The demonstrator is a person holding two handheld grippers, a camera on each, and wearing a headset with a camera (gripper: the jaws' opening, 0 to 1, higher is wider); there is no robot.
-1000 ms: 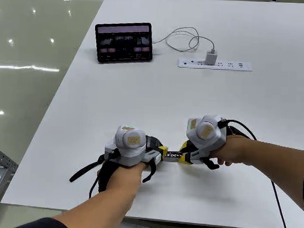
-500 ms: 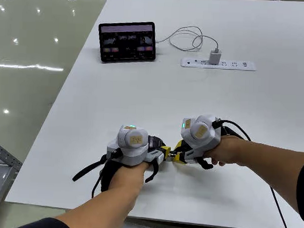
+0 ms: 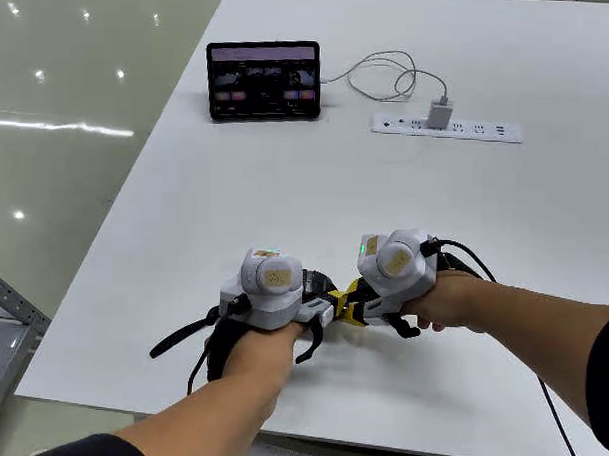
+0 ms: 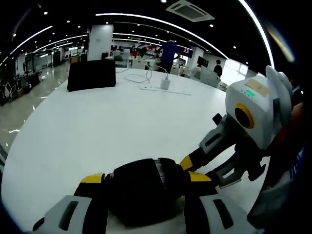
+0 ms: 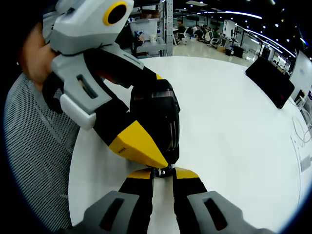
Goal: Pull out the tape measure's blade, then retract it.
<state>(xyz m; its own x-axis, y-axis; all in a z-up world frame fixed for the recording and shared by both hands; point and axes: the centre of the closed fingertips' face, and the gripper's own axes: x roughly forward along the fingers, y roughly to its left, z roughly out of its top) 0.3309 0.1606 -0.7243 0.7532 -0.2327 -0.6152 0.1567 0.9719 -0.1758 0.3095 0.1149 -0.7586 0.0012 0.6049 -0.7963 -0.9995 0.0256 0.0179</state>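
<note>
The left claw (image 4: pixel 146 178), grey with yellow-tipped jaws, is clamped across a black, rounded plastic tape measure (image 4: pixel 146 197), one jaw on each side of the case, which sits low over the white surface (image 3: pixel 286 177). Just to its right, the right claw (image 5: pixel 163 173) points in towards it. Its yellow-tipped jaws are nearly together, pinching the small metal end hook (image 5: pixel 164 170) of the blade right at the mouth of the case, and hardly any blade shows between hook and case. The tips of the two claws almost touch.

Well beyond the right claw lies a long white power strip (image 3: pixel 446 126) with a white charger (image 3: pixel 441 115) plugged in and a looped white cable (image 3: pixel 375 78). Far ahead of the left claw a black tablet (image 3: pixel 265 79) stands propped, screen lit.
</note>
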